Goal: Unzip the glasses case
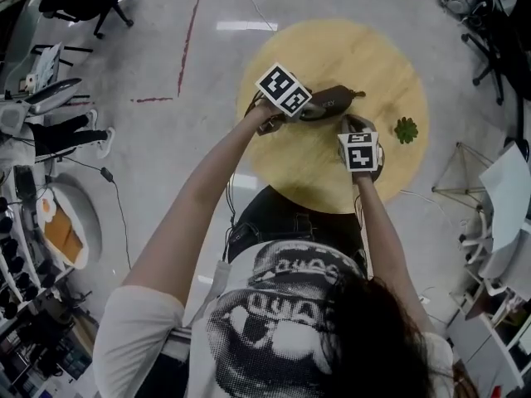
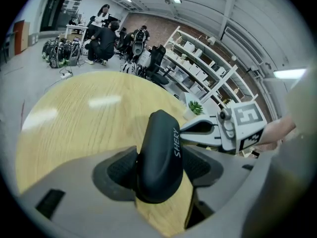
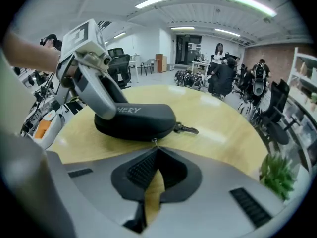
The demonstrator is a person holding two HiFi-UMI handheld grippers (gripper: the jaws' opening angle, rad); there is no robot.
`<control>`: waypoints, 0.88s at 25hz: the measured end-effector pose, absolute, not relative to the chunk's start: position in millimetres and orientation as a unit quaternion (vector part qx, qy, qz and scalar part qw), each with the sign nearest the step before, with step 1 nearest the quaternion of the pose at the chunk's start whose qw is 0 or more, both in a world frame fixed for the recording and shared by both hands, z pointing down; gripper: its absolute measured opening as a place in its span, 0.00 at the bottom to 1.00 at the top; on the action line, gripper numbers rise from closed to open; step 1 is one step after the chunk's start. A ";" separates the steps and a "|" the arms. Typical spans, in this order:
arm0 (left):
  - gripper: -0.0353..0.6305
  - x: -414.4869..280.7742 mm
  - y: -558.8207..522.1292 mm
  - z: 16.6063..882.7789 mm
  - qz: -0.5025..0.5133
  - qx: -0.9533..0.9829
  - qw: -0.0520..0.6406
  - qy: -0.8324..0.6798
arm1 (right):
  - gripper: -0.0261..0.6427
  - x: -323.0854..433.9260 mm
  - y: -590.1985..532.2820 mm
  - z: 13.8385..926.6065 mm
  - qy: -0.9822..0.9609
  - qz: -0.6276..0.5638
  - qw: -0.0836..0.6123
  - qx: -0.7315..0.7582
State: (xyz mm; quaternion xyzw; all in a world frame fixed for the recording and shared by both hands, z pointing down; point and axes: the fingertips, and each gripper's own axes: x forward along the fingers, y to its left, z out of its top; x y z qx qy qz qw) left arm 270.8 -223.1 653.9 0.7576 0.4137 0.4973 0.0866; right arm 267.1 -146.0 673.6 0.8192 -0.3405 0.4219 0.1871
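A black zipped glasses case (image 1: 330, 100) lies on the round wooden table (image 1: 357, 48), with a small clip (image 3: 186, 129) at one end. My left gripper (image 2: 159, 170) is shut on the near end of the case (image 2: 158, 155), one pad on each side. My right gripper (image 3: 155, 148) is shut at the case's front edge (image 3: 136, 123). The small metal zipper pull (image 3: 155, 141) is pinched at its fingertips. In the head view, the left gripper (image 1: 309, 106) is at the case's left end and the right gripper (image 1: 353, 124) is just below it.
A small green potted plant (image 1: 406, 129) stands on the table at the right, close to the right gripper. Office chairs, shelves, and people are around the room beyond the table. The table's near edge is by the person's body.
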 end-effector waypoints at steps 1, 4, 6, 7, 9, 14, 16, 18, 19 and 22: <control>0.49 271.1 -223.2 654.2 0.496 0.758 0.085 0.414 | 0.04 273.9 -142.0 673.2 -0.348 0.416 0.202 0.815; 0.49 269.4 -221.5 655.5 0.496 0.759 0.086 0.413 | 0.04 286.8 -134.5 673.4 -0.392 0.385 0.296 0.781; 0.49 268.3 -219.2 656.1 0.498 0.759 0.083 0.412 | 0.04 291.9 -131.3 675.3 -0.415 0.374 0.331 0.761; 0.49 268.2 -218.5 656.2 0.499 0.758 0.080 0.412 | 0.04 294.3 -130.5 676.1 -0.424 0.371 0.337 0.754; 0.49 267.8 -217.8 656.4 0.501 0.757 0.076 0.413 | 0.04 298.5 -130.0 677.0 -0.444 0.363 0.350 0.741; 0.49 267.3 -218.5 657.9 0.504 0.755 0.067 0.414 | 0.05 309.0 -134.4 678.0 -0.489 0.333 0.405 0.697; 0.49 267.3 -217.4 658.1 0.503 0.757 0.064 0.412 | 0.05 315.7 -135.6 678.7 -0.494 0.327 0.421 0.687; 0.49 267.0 -215.5 657.8 0.503 0.758 0.061 0.411 | 0.05 324.0 -137.7 678.7 -0.495 0.323 0.425 0.685; 0.49 266.9 -214.5 657.4 0.502 0.759 0.060 0.410 | 0.05 328.2 -139.4 678.1 -0.496 0.321 0.426 0.685; 0.49 266.1 -213.7 656.7 0.503 0.760 0.056 0.408 | 0.05 336.2 -147.3 676.6 -0.506 0.310 0.441 0.674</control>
